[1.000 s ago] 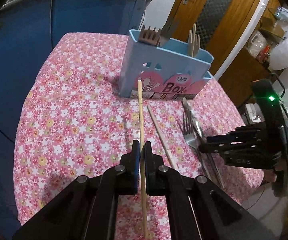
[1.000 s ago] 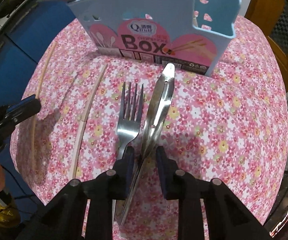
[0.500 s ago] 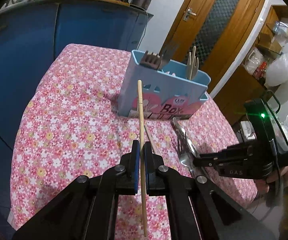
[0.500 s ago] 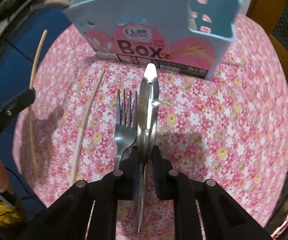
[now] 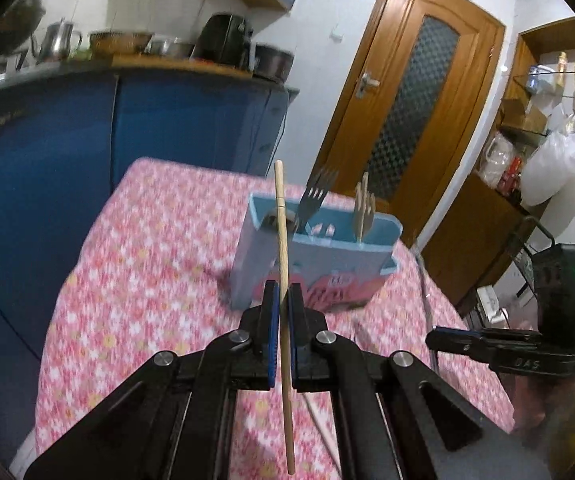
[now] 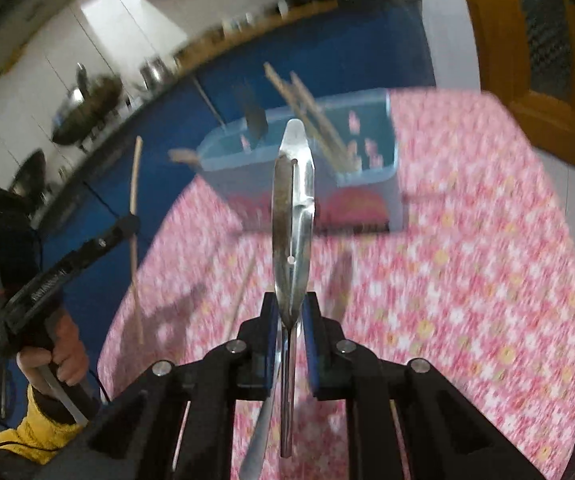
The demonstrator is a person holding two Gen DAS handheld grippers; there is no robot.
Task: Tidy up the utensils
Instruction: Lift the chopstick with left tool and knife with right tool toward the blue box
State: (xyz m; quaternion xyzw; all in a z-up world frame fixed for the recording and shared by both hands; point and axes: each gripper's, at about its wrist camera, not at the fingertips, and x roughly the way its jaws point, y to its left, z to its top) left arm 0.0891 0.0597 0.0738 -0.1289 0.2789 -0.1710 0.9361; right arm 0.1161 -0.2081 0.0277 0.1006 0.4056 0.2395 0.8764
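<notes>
My left gripper (image 5: pixel 282 298) is shut on a wooden chopstick (image 5: pixel 283 248), held upright in the air in front of the blue utensil box (image 5: pixel 319 256). The box holds a metal fork (image 5: pixel 316 196) and wooden utensils (image 5: pixel 363 208). My right gripper (image 6: pixel 290 312) is shut on metal tongs (image 6: pixel 292 208), lifted above the table and pointing at the box (image 6: pixel 299 160). The left gripper (image 6: pixel 123 228) with its chopstick (image 6: pixel 134 184) shows at the left of the right wrist view. A second chopstick (image 6: pixel 243 292) lies on the cloth.
The table has a pink floral cloth (image 5: pixel 147 264). A blue counter (image 5: pixel 47 152) with pots stands behind it. A wooden door (image 5: pixel 411 92) is at the back right. The right gripper (image 5: pixel 443 336) appears at the right of the left wrist view.
Both grippers have risen off the table. The left lifted the chopstick upright toward the box. The right closed on the tongs and lifted them; the fork stayed behind.
</notes>
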